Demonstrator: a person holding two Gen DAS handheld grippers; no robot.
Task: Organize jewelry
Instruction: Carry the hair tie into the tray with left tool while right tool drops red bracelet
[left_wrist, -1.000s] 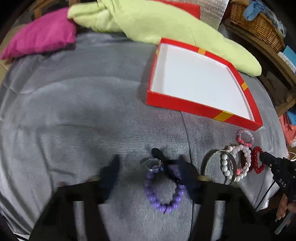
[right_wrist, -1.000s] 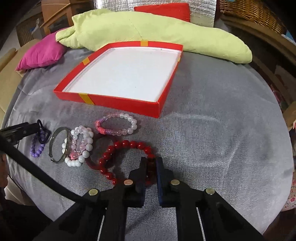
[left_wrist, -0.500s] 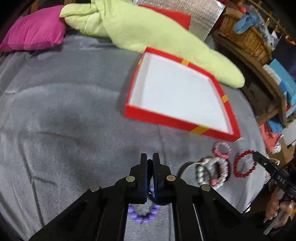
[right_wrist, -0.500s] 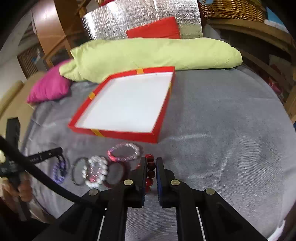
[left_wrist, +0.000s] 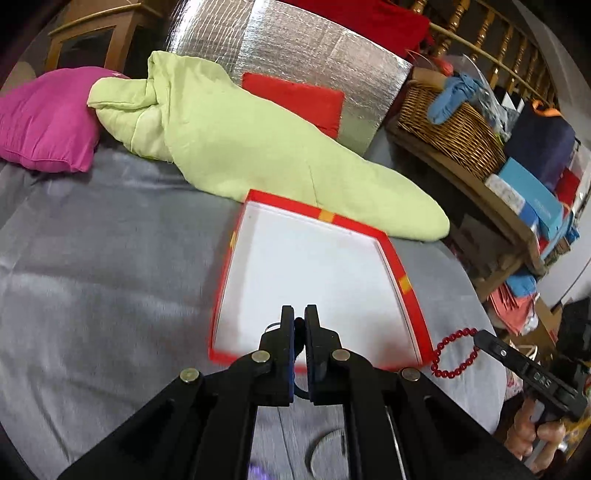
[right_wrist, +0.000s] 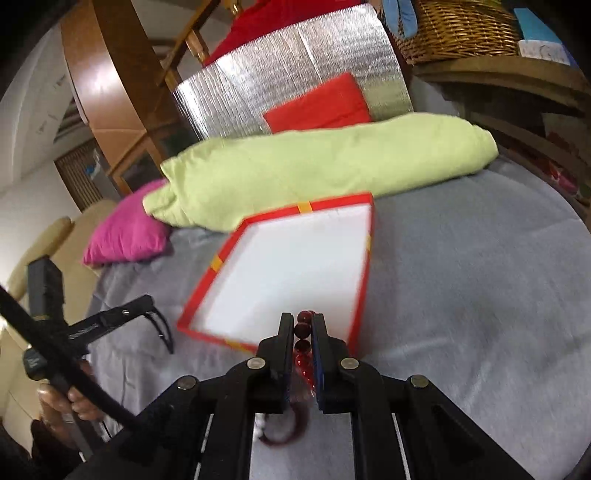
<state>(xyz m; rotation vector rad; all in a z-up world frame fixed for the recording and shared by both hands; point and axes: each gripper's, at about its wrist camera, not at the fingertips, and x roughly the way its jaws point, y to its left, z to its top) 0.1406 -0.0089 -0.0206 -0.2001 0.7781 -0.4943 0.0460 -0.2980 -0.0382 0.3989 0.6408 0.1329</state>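
Grey bedding (left_wrist: 110, 295) covers the bed, with a green quilt (left_wrist: 240, 147) and a pink pillow (left_wrist: 40, 118) bunched along its far side. The red box (left_wrist: 406, 284) lies open just in front of the quilt, and its white floor is bare.

My left tongs (left_wrist: 300, 314) are closed, pinching the dark cord of the purple bracelet (left_wrist: 255, 472) over the near edge of the box. The beads are only a purple smear low in the left view, so I cannot tell how they hang. From the right camera the cord shows as a thin dark loop drooping from the tips.

My right tongs (right_wrist: 303, 317) are clamped on the red bracelet (right_wrist: 303, 326), with beads lined up between the pads (the rest dangles below, blurred). In the left view that bracelet hangs clear of the bedding, just beside the near right corner of the box.

A metal bangle (left_wrist: 321, 446) lies on the bed under my left tongs.
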